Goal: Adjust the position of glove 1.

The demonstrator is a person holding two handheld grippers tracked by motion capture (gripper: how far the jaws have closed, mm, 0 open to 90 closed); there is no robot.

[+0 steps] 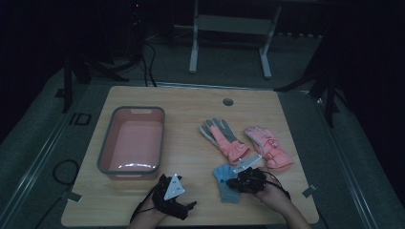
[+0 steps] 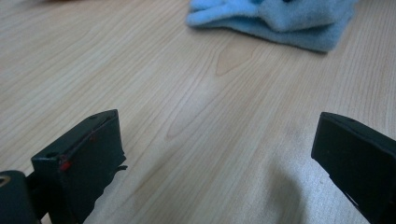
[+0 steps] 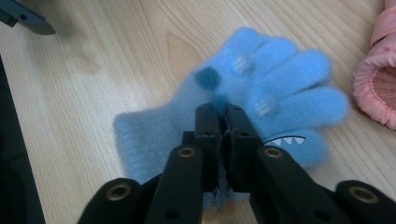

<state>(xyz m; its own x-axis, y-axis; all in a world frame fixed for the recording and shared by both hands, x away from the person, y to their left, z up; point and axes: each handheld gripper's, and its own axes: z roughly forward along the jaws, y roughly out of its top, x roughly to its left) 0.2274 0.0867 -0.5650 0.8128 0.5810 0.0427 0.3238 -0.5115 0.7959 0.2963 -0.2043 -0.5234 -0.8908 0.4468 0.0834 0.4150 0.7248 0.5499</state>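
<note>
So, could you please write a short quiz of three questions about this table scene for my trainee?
1. True or false: the right gripper is shut on the blue glove.
2. What colour is the basin?
3. The left gripper has: A) jaws open over bare wood, B) a pink glove gripped.

Key: 1 true. 2 pink inside, with a grey rim. 3 A.

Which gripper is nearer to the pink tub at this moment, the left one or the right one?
Left. The left gripper rests just below the pink tub, near its lower right corner. The right gripper is farther to the right, pinching the blue glove.
</note>
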